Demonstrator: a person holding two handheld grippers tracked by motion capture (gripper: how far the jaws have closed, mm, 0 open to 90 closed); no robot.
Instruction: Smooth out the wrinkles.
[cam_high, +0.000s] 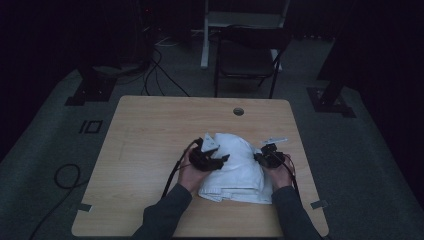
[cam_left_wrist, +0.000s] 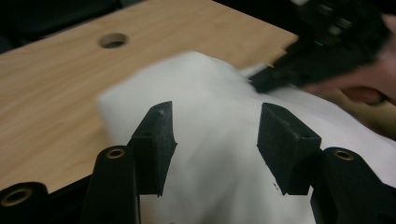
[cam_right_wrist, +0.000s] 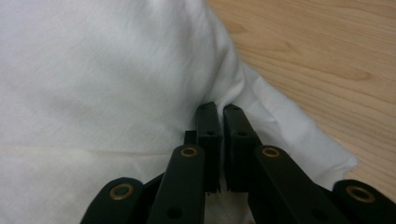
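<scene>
The white cloth (cam_high: 234, 167) lies bunched on the table (cam_high: 150, 130), nearer the front edge and right side, with lots of bare wood behind it and to the left. The room is dark, so its folds are hard to see. The left gripper (cam_left_wrist: 215, 135) hangs over the cloth, jaws apart, pinching nothing. The right gripper (cam_right_wrist: 222, 121) is closed tight on the cloth's right edge.

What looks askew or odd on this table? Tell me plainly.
Nothing is damaged or spilled. The white folded cloth lies bunched and humped on the light wooden table, its right edge puckered where the right gripper pinches it. The left gripper hangs open over the cloth.
</scene>
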